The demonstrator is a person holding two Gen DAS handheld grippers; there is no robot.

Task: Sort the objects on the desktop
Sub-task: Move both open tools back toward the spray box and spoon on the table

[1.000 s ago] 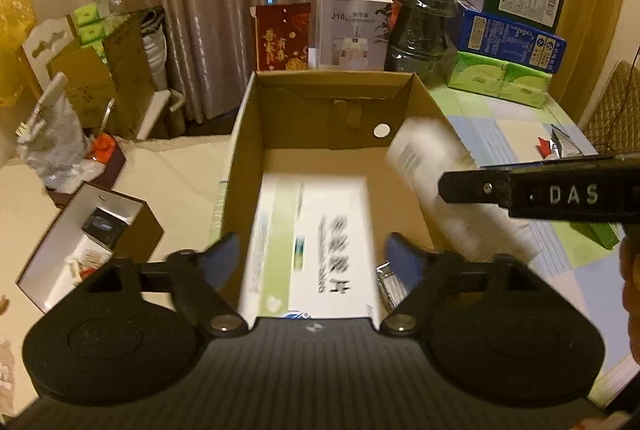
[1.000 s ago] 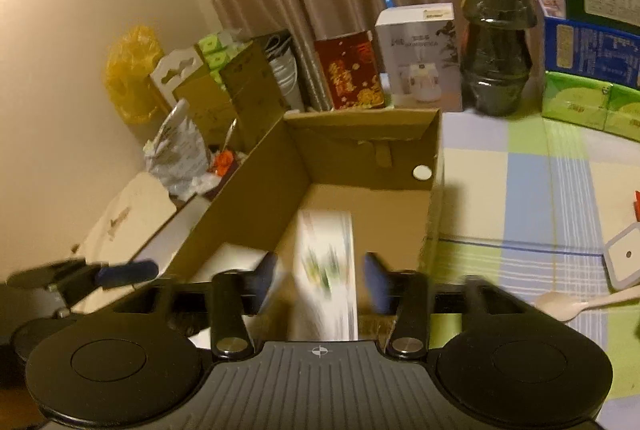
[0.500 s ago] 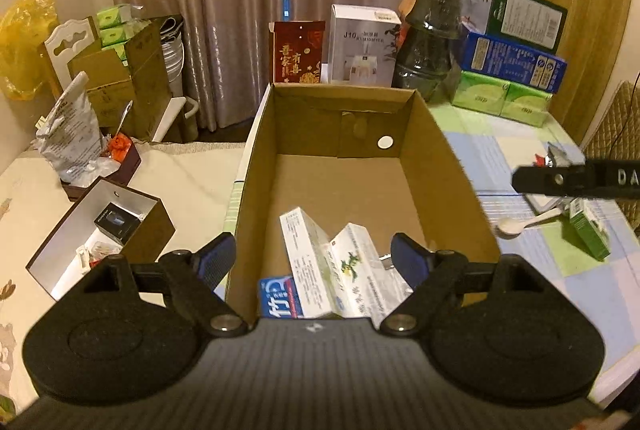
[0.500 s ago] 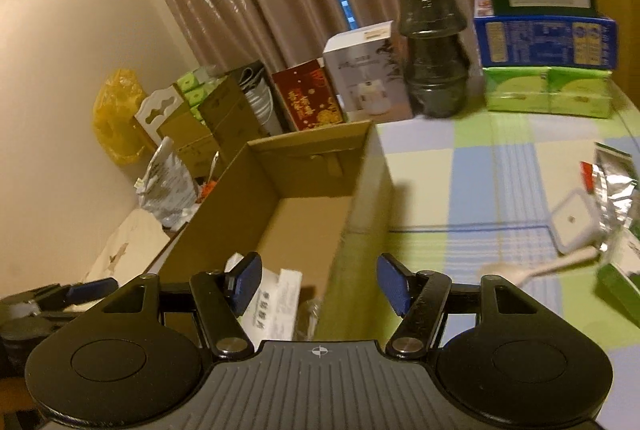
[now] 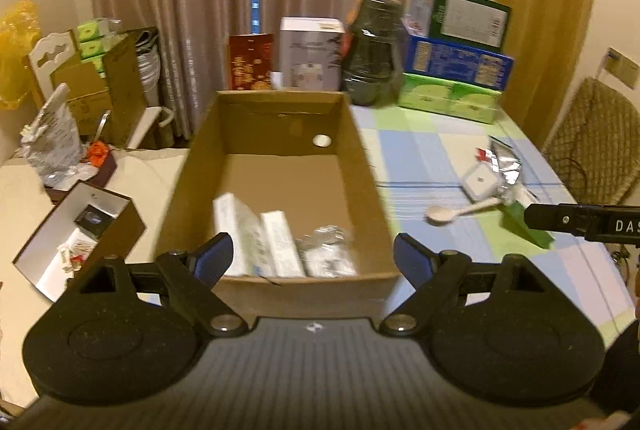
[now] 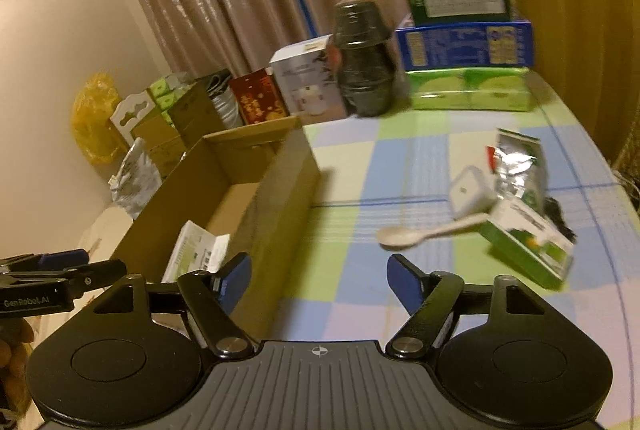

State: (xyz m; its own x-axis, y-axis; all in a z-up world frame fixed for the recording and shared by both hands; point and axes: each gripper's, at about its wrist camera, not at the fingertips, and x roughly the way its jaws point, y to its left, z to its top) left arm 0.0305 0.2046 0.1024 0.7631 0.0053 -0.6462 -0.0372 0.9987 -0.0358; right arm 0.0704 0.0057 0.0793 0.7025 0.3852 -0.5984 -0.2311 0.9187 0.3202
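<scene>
An open cardboard box [image 5: 362, 154] [image 6: 276, 206] sits on the checked tablecloth and holds white medicine boxes [image 5: 256, 234] [image 6: 196, 250] and a foil pack [image 5: 328, 254]. My left gripper [image 5: 312, 258] hovers before the box's near wall, its jaws opening with nothing between them. My right gripper [image 6: 318, 280] is over the cloth just right of the box; its jaws are opening and empty too. To the right lie a pale spoon [image 6: 424, 232] [image 5: 460, 212], a green-and-white carton [image 6: 528, 246], a white square case [image 6: 472, 194] and a silver foil bag [image 6: 516, 162].
Along the table's far edge stand a dark jar [image 6: 362, 70], a white carton [image 6: 308, 86], a red box [image 6: 258, 100], and stacked blue and green boxes [image 6: 468, 74]. A small open box [image 5: 76, 230] and clutter lie off the table's left side. A woven chair [image 5: 592, 142] stands right.
Both grippers let their boxes drop into the cardboard box and pulled back. The right gripper swung rightward over the tablecloth, so the spoon and carton came into its view. Both jaws spread wider.
</scene>
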